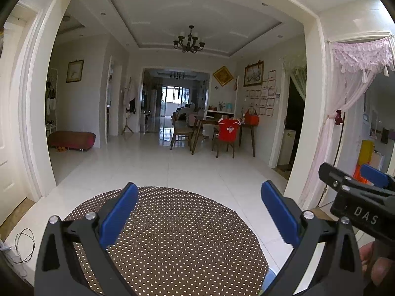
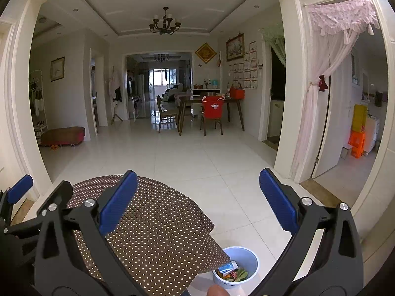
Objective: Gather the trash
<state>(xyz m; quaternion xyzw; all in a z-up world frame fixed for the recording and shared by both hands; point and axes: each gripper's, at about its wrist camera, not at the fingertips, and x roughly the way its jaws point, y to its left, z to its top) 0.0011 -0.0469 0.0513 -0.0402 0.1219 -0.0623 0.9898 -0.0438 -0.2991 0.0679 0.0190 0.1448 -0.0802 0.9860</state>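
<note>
Collection is looking finished or paused: the table [image 1: 172,234] is showing no litter, and the trash [image 2: 232,274] is lying in the bin [image 2: 249,255] at 5 o'clock beside it. Next move calls for locating remaining litter. The left gripper [image 1: 199,211] and right gripper [image 2: 198,201] are both gaping wide, grasping and touching nothing.

The tablecloth [image 2: 158,224] is brown with small white dots; the bin [image 2: 243,256] pale blue, its trash [image 2: 232,273] green, red and blue; both grippers' pads [image 1: 118,213] blue on black arms; the floor [image 2: 197,157] white tile; a chair cover [image 2: 212,109] red.
</note>
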